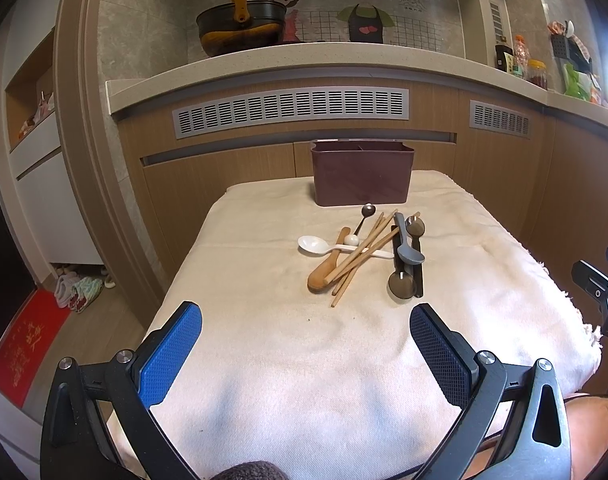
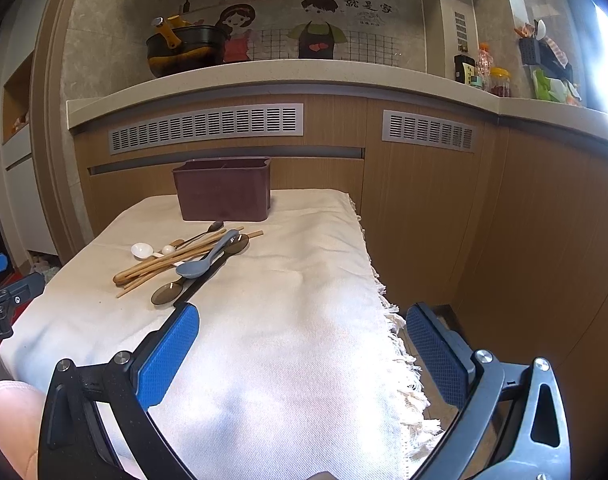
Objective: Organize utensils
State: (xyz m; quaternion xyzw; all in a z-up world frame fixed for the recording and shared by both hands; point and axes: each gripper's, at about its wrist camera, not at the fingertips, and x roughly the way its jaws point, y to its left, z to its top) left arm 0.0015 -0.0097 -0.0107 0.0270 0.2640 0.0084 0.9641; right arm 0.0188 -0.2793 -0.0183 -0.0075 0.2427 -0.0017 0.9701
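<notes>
**Utensil pile in front of a divided holder, both grippers wide apart**

One pile of utensils lies on a cream cloth (image 1: pixel 264 360) covering a small table. In it I count one white plastic spoon (image 1: pixel 313 245), one wooden spoon (image 1: pixel 324 274), one grey-blue spoon (image 1: pixel 409 251), two translucent brown spoons (image 1: pixel 402 285) (image 1: pixel 415 226), one slim dark metal spoon (image 1: pixel 364 218) and a bundle of wooden chopsticks (image 1: pixel 364 250), about four sticks, though the overlap makes the count unsure. A small white ball-shaped piece (image 1: pixel 351 240) sits among them, and a flat black strip (image 1: pixel 418 276) lies under the grey-blue and brown spoons.

One maroon utensil holder (image 1: pixel 362 174) stands upright at the far end of the cloth, just behind the pile and not touching it. Dividers show at its rim; from this low angle its contents cannot be seen.

The left gripper (image 1: pixel 306 330) hovers low over the near part of the cloth, pointed toward the pile, its blue pads spread wide with nothing between them. The right gripper (image 2: pixel 302 330) hovers at the cloth's fringed right edge, also spread wide and empty, with the pile ahead and to its left.
</notes>
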